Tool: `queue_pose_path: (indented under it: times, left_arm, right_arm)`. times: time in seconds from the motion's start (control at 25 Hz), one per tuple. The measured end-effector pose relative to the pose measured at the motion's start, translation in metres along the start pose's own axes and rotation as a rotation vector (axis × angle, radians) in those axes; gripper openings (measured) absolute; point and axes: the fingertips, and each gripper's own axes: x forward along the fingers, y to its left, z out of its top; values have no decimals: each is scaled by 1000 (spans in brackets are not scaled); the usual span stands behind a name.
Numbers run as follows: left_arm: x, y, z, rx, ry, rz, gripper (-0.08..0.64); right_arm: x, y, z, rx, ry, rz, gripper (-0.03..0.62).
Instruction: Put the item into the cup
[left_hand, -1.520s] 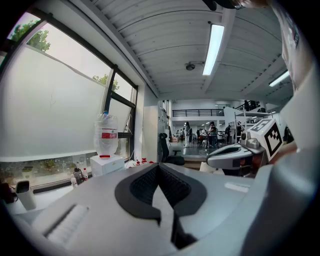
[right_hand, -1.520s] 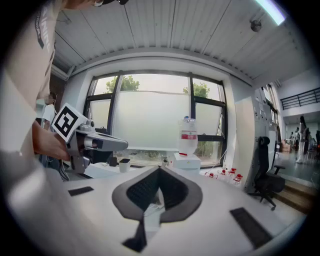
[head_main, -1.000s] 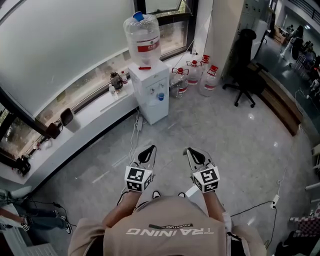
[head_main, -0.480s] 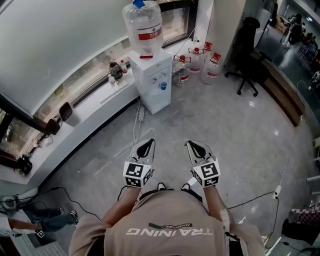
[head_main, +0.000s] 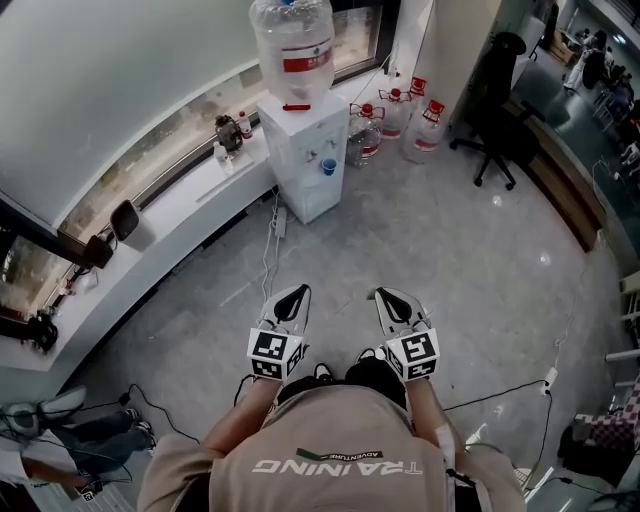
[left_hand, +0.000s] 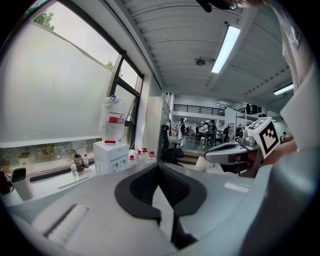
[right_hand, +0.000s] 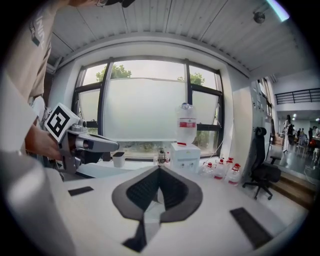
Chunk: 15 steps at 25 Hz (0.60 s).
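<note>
Left gripper (head_main: 292, 300): held low in front of the person's body, above the floor (head_main: 450, 250); its jaws were pressed together in the left gripper view (left_hand: 160, 175), with nothing between them.
Right gripper (head_main: 390, 300): held level with the left one and just beside it; its jaws were likewise clenched on nothing (right_hand: 159, 175).
Cup (head_main: 128, 225): a white one was stood on the window ledge (head_main: 190, 215), to the left of the water dispenser (head_main: 305, 160) and well apart from both grippers; it was also seen small in the right gripper view (right_hand: 118, 159).
Item: which thing this was could not be told; neither gripper was holding anything.
Water dispenser: a white cabinet set against the ledge, with a large clear bottle (head_main: 293, 50) turned upside down on top.
Spare bottles (head_main: 395, 125): stood on the floor just right of the dispenser.
Office chair (head_main: 495, 110): a black one, placed further right.
</note>
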Motion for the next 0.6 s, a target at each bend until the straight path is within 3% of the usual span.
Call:
queue_pose_path:
  times: [0.32, 0.6]
  left_arm:
    - [40, 15, 19, 29, -28, 27, 8]
    - [100, 25, 43, 62, -17, 45, 8]
  right_arm:
    - [34, -27, 3, 26, -21, 17, 11]
    - [75, -78, 11, 29, -36, 67, 11]
